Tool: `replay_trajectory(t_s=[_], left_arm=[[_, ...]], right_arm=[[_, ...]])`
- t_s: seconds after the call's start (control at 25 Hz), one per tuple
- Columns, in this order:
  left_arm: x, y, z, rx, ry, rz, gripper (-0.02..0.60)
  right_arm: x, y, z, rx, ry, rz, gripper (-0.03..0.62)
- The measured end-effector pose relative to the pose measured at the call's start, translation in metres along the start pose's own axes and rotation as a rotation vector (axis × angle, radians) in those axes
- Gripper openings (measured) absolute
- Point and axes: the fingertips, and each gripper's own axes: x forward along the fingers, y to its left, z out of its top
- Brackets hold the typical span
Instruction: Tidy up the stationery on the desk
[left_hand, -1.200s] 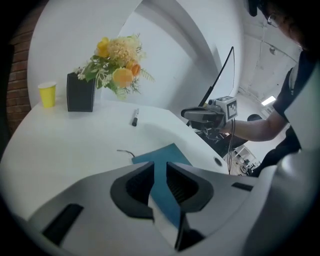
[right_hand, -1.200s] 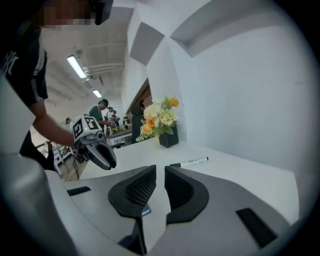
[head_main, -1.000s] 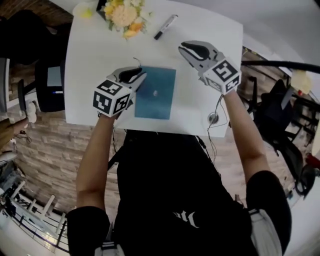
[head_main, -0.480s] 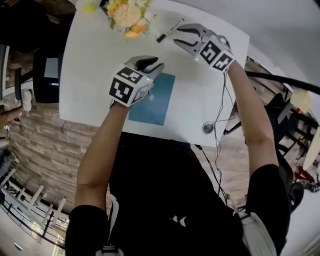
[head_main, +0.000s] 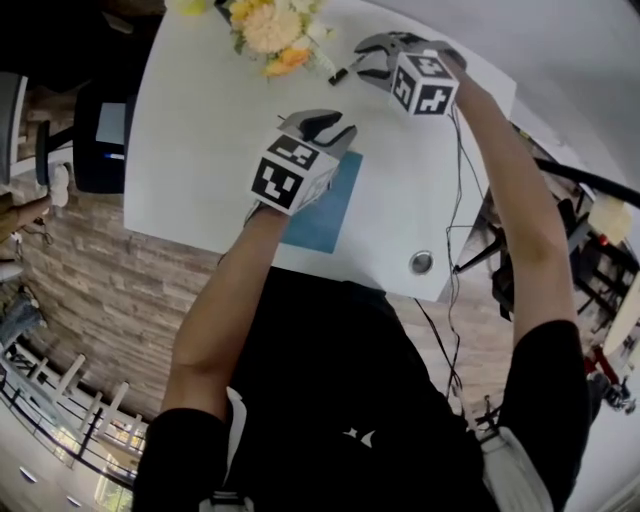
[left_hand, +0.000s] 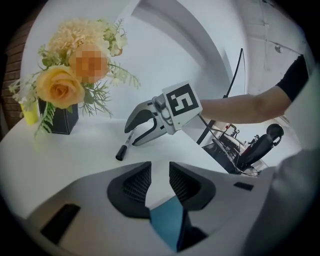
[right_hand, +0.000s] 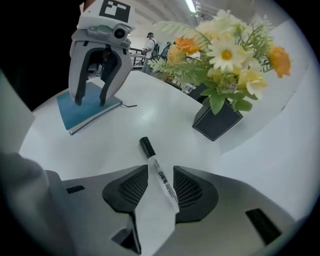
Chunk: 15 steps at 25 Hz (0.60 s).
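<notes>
Right gripper (right_hand: 161, 189) has reached astride the marker (right_hand: 156, 167).

We see a white rectangular desk (head_main: 190, 150). A black square vase of flowers (right_hand: 216, 122) sits at the far edge, left of middle. A white marker with black cap (right_hand: 159, 175) lies just right of it, between the right gripper's (head_main: 362, 60) parted jaws. A blue flat notebook (head_main: 322, 215) lies toward the near edge, with the left gripper (left_hand: 160, 182) over its far end.
</notes>
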Motion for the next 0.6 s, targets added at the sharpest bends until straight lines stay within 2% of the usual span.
replay_trajectory(t_s=[0.32, 0.52, 0.6], left_arm=[[0.011, 0.0, -0.01, -0.009, 0.013, -0.026, 0.114], [0.006, -0.026, -0.007, 0.005, 0.043, -0.041, 0.114], [0.002, -0.028, -0.011, 0.008, 0.055, -0.042, 0.114]], right_arm=[[0.031, -0.002, -0.013, -0.012, -0.004, 0.119, 0.17], [0.002, 0.016, -0.025, 0.047, 0.03, 0.233, 0.09], [0.001, 0.018, -0.024, 0.072, 0.034, 0.247, 0.089]])
